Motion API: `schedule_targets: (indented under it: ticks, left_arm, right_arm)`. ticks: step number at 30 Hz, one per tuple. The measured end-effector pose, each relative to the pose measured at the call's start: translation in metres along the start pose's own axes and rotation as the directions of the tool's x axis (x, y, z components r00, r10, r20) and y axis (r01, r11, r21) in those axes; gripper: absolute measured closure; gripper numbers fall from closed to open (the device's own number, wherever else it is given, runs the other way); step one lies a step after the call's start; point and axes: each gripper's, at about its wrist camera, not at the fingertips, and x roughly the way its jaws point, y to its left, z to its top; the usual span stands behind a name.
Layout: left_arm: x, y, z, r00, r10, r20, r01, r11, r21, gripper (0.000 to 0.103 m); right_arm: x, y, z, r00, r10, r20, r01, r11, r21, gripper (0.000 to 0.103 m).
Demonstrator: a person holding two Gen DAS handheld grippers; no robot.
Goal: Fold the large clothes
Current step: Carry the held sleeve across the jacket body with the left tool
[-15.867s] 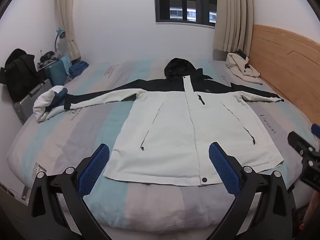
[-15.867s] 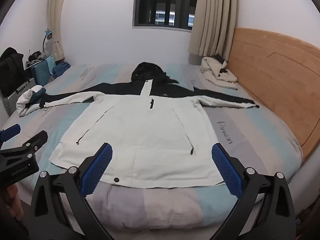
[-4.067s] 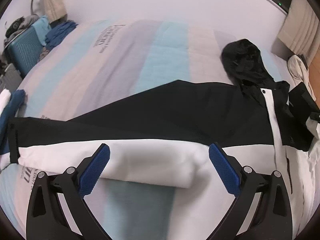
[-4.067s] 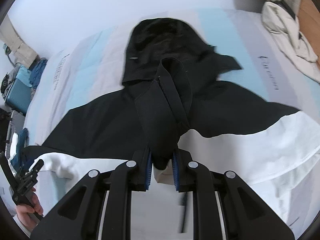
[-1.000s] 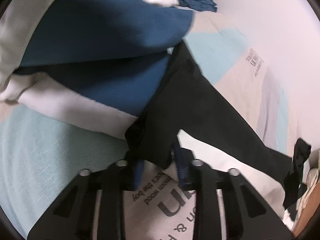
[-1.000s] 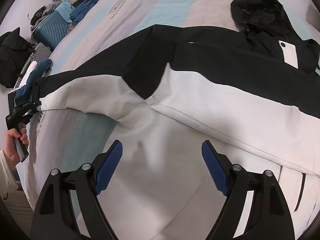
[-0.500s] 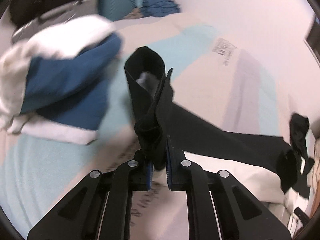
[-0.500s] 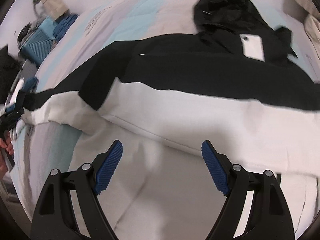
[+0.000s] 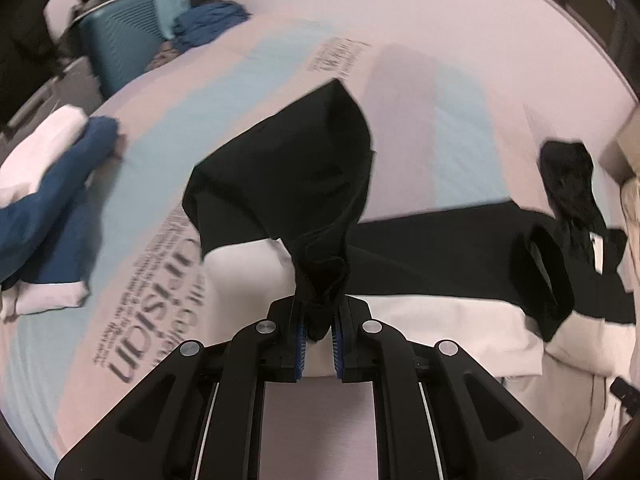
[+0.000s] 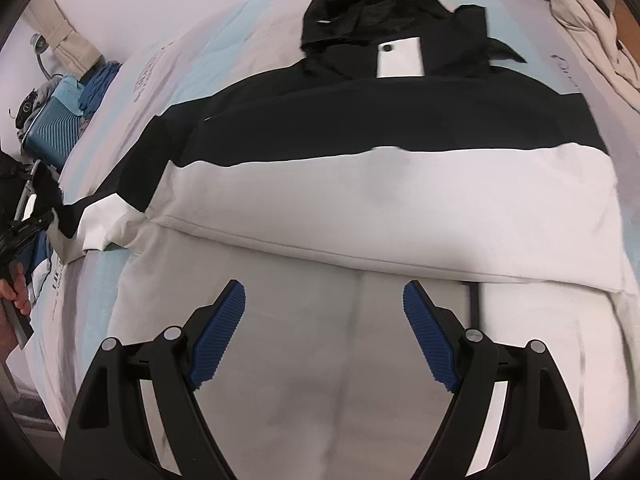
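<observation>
Across the striped bed [image 10: 192, 60] lies the black-and-white jacket [image 10: 400, 200], spread flat with its black hood [image 10: 360, 4] at twelve o'clock in the right wrist view and its white body filling the middle. At six o'clock in the left wrist view the left gripper [image 9: 319, 330] is clamped on the cuff of the sleeve [image 9: 288, 184], whose black end stands up between the blue pads and billows toward twelve o'clock, hiding part of the bedding behind it; its jaws have just been closing on that cloth. From there the sleeve runs toward three o'clock, back to the jacket's shoulder. The right gripper [image 10: 324, 332] hovers over the white body with its jaws spread wide and nothing between them. Round about, a folded blue-and-white garment [image 9: 44, 200] lies at nine o'clock in the left wrist view, just beside the printed lettering on the sheet. A teal suitcase [image 9: 120, 52] stands off the bed at eleven o'clock, with blue clothes [image 9: 208, 24] near it. A crumpled cream garment [image 10: 592, 20] sits at two o'clock in the right wrist view, near the hood.
</observation>
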Motion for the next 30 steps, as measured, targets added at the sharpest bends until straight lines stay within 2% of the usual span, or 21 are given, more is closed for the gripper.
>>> schedule_targets:
  ticks: [8, 19, 25, 30]
  left_arm:
    - [0.012, -0.068, -0.011, 0.999, -0.009, -0.054, 0.013, 0.997, 0.078, 0.094]
    - [-0.025, -0.163, -0.007, 0.996, -0.084, -0.011, 0.085, 0.989, 0.121, 0.094]
    - [-0.055, -0.249, -0.012, 0.984, -0.176, 0.026, 0.167, 0.965, 0.202, 0.095]
    - [-0.06, -0.339, -0.031, 0.975, -0.224, 0.008, 0.21, 0.926, 0.312, 0.095]
  right_arm:
    - [-0.027, -0.043, -0.01, 1.0, -0.019, 0.001, 0.019, 1.0, 0.005, 0.025]
    - [-0.045, -0.104, -0.016, 0.995, -0.095, -0.015, 0.095, 0.995, -0.003, 0.025]
    - [-0.044, -0.142, -0.009, 0.995, -0.103, -0.003, 0.103, 0.995, -0.006, 0.025]
    - [-0.046, -0.165, -0.003, 0.997, -0.078, 0.016, 0.079, 0.997, -0.013, 0.025]
